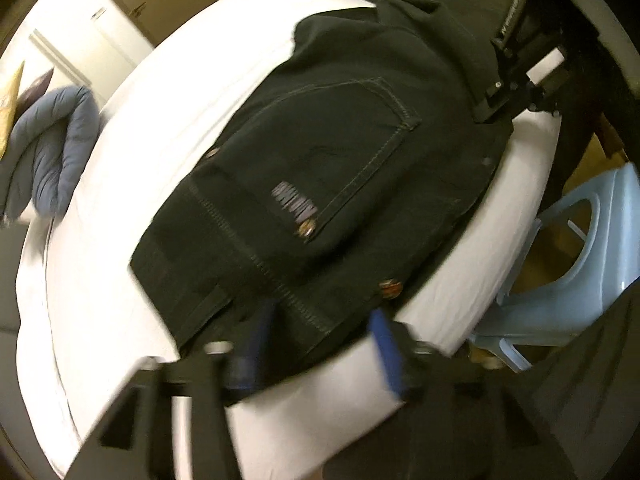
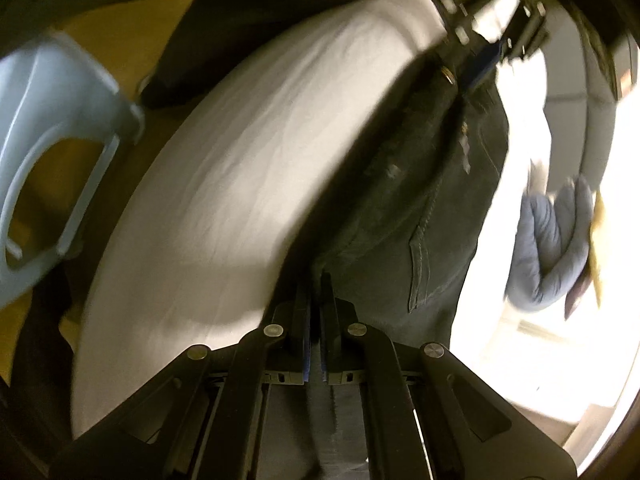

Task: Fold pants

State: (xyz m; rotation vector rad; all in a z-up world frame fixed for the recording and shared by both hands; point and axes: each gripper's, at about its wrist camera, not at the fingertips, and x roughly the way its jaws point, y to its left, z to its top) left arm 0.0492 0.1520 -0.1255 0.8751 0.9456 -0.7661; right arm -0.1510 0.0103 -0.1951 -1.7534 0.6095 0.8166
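Black denim pants (image 1: 340, 168) lie folded on the white bed (image 1: 160, 120), back pocket up, waistband toward the lower edge of the left wrist view. My left gripper (image 1: 322, 344) is open, its blue pads (image 1: 386, 348) standing apart on either side of the waistband edge without pressing it. At the far end of the pants my right gripper (image 1: 490, 110) is shut on the fabric. In the right wrist view the right gripper (image 2: 316, 292) has its fingers closed on the edge of the pants (image 2: 420, 208), and the left gripper (image 2: 480, 60) shows at the top.
A light blue plastic stool (image 1: 580, 248) stands on the wooden floor beside the bed's edge. A rolled blue-grey quilt (image 1: 56, 148) and a yellow cushion lie at the bed's far side. Wardrobe doors stand behind.
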